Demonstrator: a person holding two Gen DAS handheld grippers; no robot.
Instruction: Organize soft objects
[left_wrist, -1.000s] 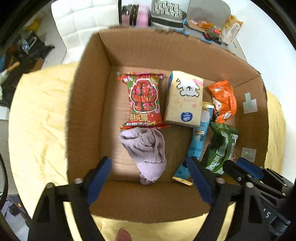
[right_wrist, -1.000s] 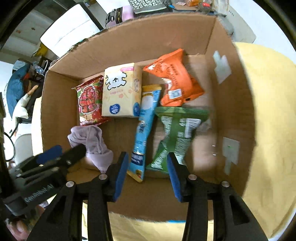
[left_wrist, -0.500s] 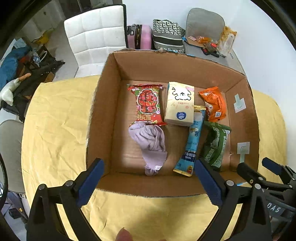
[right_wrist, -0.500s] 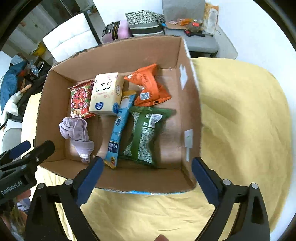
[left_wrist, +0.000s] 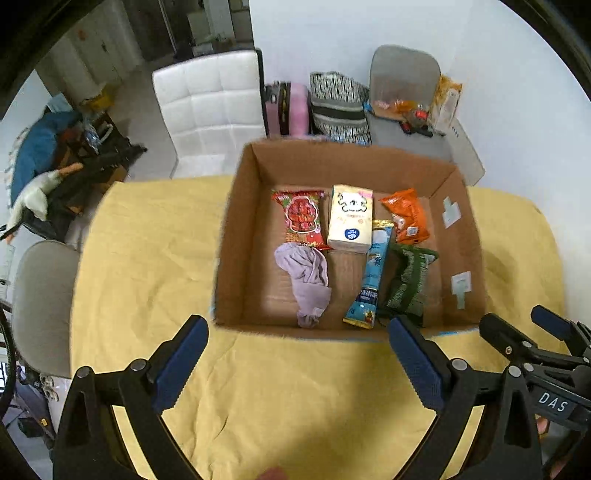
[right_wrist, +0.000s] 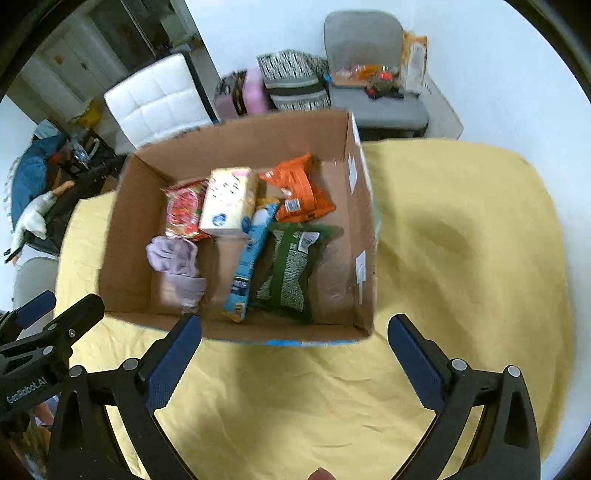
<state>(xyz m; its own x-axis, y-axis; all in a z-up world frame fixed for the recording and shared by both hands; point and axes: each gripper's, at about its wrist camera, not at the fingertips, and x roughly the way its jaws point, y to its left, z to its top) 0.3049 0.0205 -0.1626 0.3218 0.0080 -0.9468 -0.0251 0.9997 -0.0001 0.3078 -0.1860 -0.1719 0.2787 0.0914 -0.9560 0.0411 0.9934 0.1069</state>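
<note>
The left claw (left_wrist: 297, 360) hangs above the yellow-clothed surface (left_wrist: 147, 266), aimed toward 12 o'clock, jaws spread wide and holding nothing. At 12 o'clock from it sits the cardboard box (left_wrist: 236, 240), with the lilac cloth (left_wrist: 308, 275) lying inside beside the snack packets (left_wrist: 404, 218). The right claw (right_wrist: 295, 354) hangs at the box's near wall, equally wide and empty.

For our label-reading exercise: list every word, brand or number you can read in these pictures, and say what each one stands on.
"DAS": white letters on the black right tool, cut off at the frame edge.
"GenRobot.AI": white letters on the black left tool.
Print on the red snack bag, cream tissue pack, blue sachet, orange packet and green packet: too blurred to read.
</note>
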